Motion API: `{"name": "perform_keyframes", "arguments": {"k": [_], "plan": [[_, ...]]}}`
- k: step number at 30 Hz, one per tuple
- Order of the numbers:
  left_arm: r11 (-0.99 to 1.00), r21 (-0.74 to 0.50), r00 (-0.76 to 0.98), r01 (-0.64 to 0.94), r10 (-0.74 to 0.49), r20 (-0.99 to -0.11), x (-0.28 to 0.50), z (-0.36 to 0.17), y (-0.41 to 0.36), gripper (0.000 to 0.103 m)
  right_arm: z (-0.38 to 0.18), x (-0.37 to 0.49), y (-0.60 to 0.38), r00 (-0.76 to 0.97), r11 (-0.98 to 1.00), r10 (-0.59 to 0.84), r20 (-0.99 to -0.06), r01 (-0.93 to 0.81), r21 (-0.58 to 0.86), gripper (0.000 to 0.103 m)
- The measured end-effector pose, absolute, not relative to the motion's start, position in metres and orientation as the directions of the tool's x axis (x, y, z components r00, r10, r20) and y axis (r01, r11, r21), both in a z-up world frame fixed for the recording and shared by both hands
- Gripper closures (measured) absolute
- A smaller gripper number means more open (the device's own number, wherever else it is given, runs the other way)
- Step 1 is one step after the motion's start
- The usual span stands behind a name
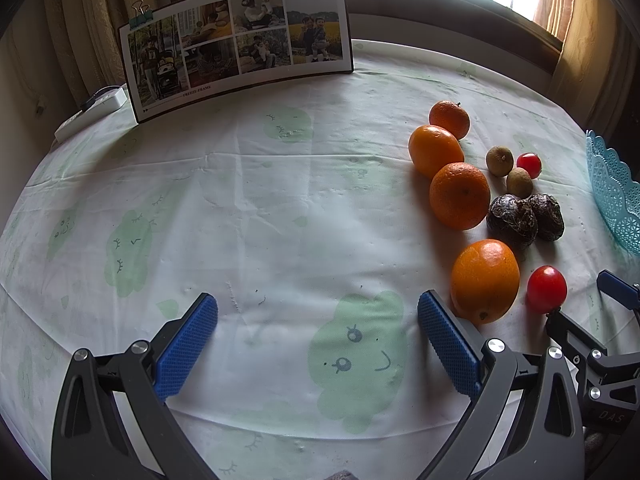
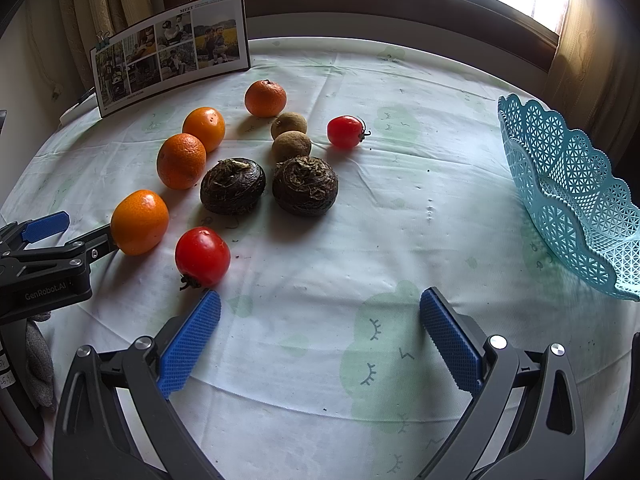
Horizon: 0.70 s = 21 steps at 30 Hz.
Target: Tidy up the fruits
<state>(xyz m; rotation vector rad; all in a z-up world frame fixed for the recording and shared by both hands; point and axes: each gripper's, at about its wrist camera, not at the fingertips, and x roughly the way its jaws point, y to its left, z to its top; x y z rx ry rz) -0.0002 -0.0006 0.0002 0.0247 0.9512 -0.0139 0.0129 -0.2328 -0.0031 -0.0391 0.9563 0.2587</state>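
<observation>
Several oranges lie on the table; the nearest orange [image 1: 485, 279] [image 2: 139, 222] sits just right of my left gripper's right finger. Beside it lies a red tomato [image 1: 546, 289] [image 2: 203, 256], close to my right gripper's left finger. Two dark rough fruits [image 2: 233, 185] [image 2: 305, 185], two small brown fruits [image 2: 291, 146] and a second tomato [image 2: 345, 131] lie farther back. A teal lattice basket [image 2: 572, 196] [image 1: 616, 196] stands at the right. My left gripper [image 1: 318, 344] is open and empty. My right gripper [image 2: 320, 338] is open and empty.
A photo board [image 1: 236, 46] held by binder clips stands at the back left. A white power strip [image 1: 90, 110] lies beside it. The table carries a white cloth with green cloud prints [image 1: 280, 208]. A window and curtains are behind.
</observation>
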Motion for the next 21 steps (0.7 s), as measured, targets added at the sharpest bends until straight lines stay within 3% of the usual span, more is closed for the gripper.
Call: {"name": "perform_keyframes", "arguments": {"k": [21], "plan": [[1.0, 0.006, 0.579, 0.024, -0.01, -0.816, -0.0027, 0.0038, 0.0034, 0.005, -0.0017, 0.014, -0.232, 0.537, 0.965, 0.207, -0.818, -0.249, 0.08, 0.002]]}}
